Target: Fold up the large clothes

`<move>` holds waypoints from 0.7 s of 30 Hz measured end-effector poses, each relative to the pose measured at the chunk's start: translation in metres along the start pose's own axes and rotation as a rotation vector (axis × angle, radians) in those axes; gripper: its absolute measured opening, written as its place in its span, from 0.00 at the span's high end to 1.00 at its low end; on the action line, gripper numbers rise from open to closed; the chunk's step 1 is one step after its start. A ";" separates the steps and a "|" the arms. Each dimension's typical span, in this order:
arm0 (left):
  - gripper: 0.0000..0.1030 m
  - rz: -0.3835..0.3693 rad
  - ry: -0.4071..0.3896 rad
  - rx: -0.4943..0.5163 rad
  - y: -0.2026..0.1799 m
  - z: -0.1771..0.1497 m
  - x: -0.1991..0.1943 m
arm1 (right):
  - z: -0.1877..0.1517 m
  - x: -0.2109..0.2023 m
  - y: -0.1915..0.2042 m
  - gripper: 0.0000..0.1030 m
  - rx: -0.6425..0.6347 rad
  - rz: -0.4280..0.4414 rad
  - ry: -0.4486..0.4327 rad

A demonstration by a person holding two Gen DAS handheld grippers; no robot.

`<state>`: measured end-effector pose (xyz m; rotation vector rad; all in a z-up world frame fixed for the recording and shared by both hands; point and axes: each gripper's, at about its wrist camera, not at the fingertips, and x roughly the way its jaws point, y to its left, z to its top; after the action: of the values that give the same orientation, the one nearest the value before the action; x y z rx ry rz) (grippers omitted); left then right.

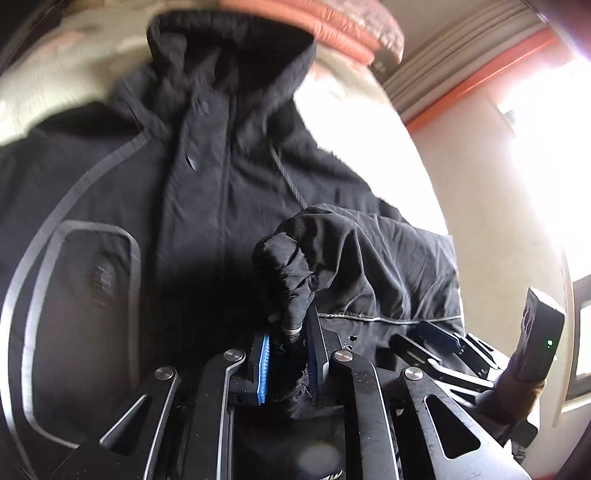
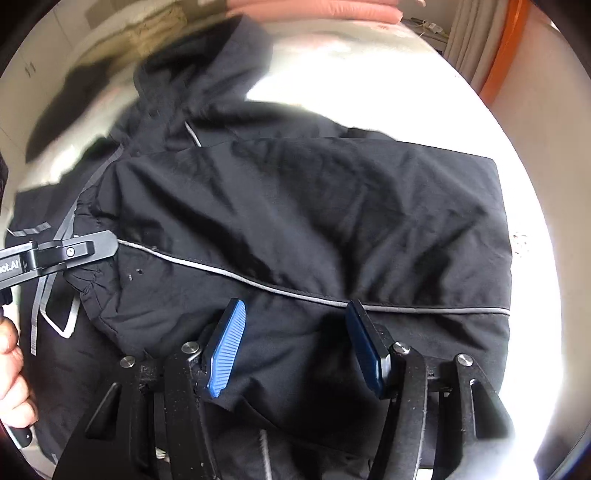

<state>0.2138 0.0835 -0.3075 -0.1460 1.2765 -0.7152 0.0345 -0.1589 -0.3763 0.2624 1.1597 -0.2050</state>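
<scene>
From my left wrist view, the hood (image 1: pixel 229 48) of the black jacket (image 1: pixel 207 192) at twelve o'clock is motion-blurred, and the pink bedding (image 1: pixel 332 26) beyond it is cut by the top edge. In my right wrist view, the person's hand (image 2: pixel 11 373) at nine o'clock is cropped by the frame, and the jacket's hem runs off at six o'clock.

We are looking at the left gripper (image 1: pixel 286 354) pinching a bunched cuff (image 1: pixel 291 280) of the black jacket (image 1: pixel 207 184); at three o'clock, the right gripper (image 1: pixel 439 338) is showing beside it.
</scene>
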 end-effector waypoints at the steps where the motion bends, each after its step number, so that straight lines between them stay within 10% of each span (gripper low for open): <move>1: 0.85 0.008 -0.023 0.003 0.002 0.003 -0.011 | 0.001 -0.009 0.000 0.40 0.007 0.010 -0.013; 9: 0.85 0.162 -0.154 -0.060 0.075 0.020 -0.094 | 0.020 -0.052 0.007 0.40 0.068 0.088 -0.088; 21: 0.69 0.400 -0.071 -0.184 0.188 0.006 -0.068 | 0.042 0.048 0.072 0.55 -0.014 -0.006 0.061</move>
<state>0.2886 0.2665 -0.3397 -0.0611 1.2528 -0.2473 0.1105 -0.1048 -0.3982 0.2544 1.2224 -0.1955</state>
